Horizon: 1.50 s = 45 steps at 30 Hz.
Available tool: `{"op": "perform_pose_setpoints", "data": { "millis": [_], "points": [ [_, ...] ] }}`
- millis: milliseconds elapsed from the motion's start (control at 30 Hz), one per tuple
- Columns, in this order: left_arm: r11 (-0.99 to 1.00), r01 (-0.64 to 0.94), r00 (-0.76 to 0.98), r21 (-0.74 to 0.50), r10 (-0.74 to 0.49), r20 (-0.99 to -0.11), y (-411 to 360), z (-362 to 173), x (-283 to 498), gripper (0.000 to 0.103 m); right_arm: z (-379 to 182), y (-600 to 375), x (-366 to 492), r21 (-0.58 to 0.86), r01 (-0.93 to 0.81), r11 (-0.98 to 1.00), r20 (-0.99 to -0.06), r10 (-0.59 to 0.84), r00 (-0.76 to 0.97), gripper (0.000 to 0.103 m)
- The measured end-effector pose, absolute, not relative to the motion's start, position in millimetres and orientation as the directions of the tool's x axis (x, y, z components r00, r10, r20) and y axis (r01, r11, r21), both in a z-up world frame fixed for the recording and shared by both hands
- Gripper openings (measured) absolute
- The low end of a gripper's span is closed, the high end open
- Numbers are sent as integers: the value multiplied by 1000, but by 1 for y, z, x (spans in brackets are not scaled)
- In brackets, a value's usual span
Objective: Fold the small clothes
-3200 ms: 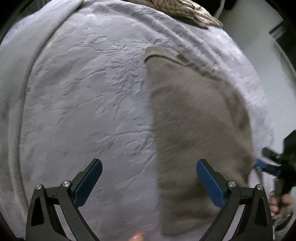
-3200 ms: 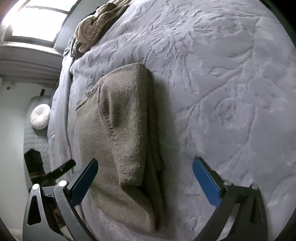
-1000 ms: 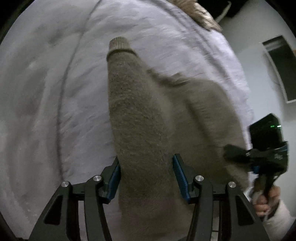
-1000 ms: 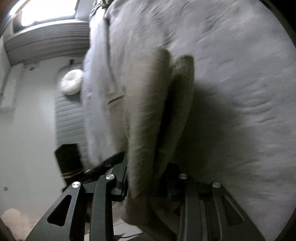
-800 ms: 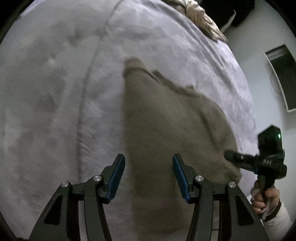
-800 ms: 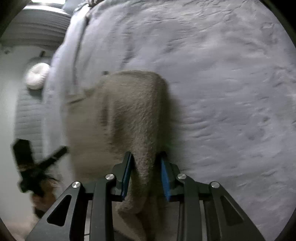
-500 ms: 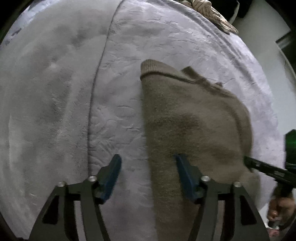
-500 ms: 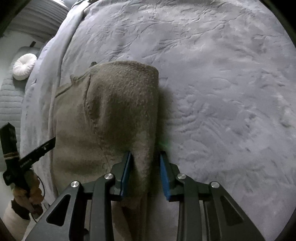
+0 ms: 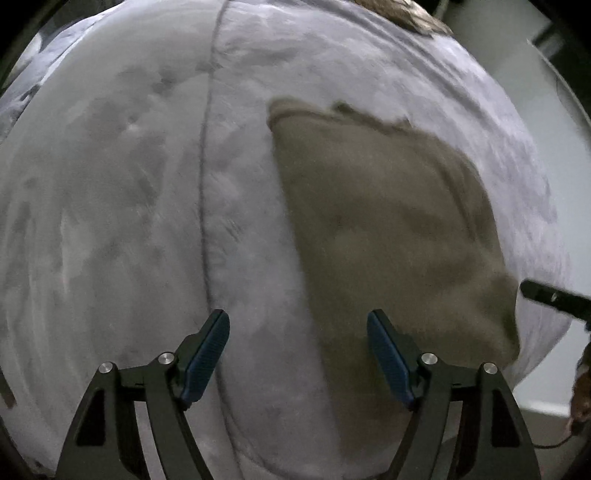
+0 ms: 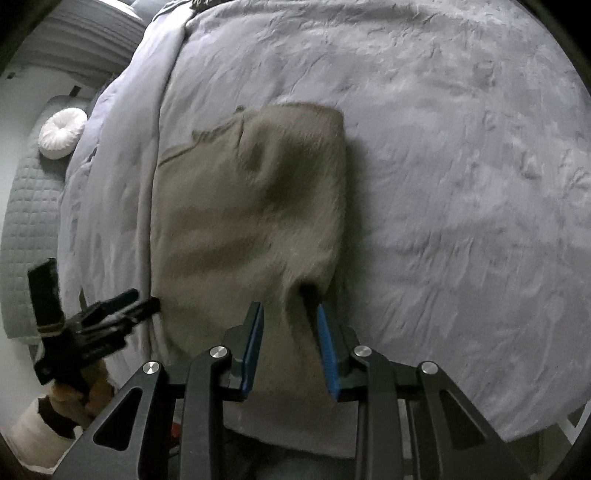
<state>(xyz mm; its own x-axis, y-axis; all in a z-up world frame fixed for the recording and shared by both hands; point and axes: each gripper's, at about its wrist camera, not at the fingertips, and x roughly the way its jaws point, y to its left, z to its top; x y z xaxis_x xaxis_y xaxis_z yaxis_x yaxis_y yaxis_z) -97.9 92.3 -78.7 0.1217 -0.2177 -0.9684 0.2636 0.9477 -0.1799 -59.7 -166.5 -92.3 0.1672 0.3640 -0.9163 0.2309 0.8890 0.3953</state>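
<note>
A taupe knit sweater [image 9: 388, 221] lies folded on the pale grey bedspread [image 9: 110, 184], near the bed's edge. My left gripper [image 9: 297, 332] hovers open above its left border; the blue pads press on nothing. In the right wrist view the sweater [image 10: 251, 221] is a rough rectangle with a raised fold running toward me. That fold is clamped in my right gripper [image 10: 290, 321], which is shut on it. The right gripper's tip [image 9: 554, 295] shows at the right of the left wrist view. The left gripper [image 10: 110, 314] and the hand holding it [image 10: 74, 398] show at lower left.
The bedspread [image 10: 461, 184] stretches wide to the right of the sweater. A white round cushion [image 10: 61, 133] rests on a grey quilted cover [image 10: 26, 221] beyond the bed's edge. A beige cable-knit item [image 9: 402, 14] lies at the far end of the bed.
My left gripper has opened and let go of the sweater, which has dropped from hanging to lying flat on the bed. The right gripper keeps its hold on the fold.
</note>
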Motion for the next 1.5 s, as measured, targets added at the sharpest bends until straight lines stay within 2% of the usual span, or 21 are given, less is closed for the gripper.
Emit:
{"op": "perform_pose_setpoints", "data": {
  "millis": [100, 167, 200, 300, 367, 467, 600, 1033, 1500],
  "points": [
    [945, 269, 73, -187, -213, -974, 86, -89, -115, 78, -94, -153, -67, 362, 234, 903, -931, 336, 142, 32],
    [948, 272, 42, -164, -182, -982, 81, -99, -125, 78, -90, -150, -74, 378, 227, 897, -924, 350, 157, 26],
    [950, 271, 35, -157, -173, -984, 82, -102, -128, 78, -90, -147, -73, 388, 224, 894, -920, 359, 159, 18],
    [954, 258, 8, -152, -160, -987, 81, -109, -138, 78, -95, -135, -72, 403, 200, 893, -914, 382, 135, 11],
    [956, 251, 3, -150, -156, -988, 81, -109, -141, 78, -106, -129, -68, 387, 201, 900, -922, 373, 103, 10],
    [965, 228, -3, -130, -133, -991, 80, -113, -139, 87, -128, -130, -64, 343, 217, 914, -939, 340, 52, 9],
    [969, 198, -28, -145, -142, -989, 81, -118, -135, 87, -151, -139, -67, 315, 265, 911, -946, 325, 6, 3],
    [975, 188, -41, -115, -109, -993, 76, -106, -135, 87, -159, -148, -73, 332, 310, 891, -934, 356, -21, 3],
    [978, 188, -19, -90, -88, -996, 76, -86, -135, 87, -134, -149, -79, 335, 299, 893, -936, 353, -7, 8]
  ]
}}
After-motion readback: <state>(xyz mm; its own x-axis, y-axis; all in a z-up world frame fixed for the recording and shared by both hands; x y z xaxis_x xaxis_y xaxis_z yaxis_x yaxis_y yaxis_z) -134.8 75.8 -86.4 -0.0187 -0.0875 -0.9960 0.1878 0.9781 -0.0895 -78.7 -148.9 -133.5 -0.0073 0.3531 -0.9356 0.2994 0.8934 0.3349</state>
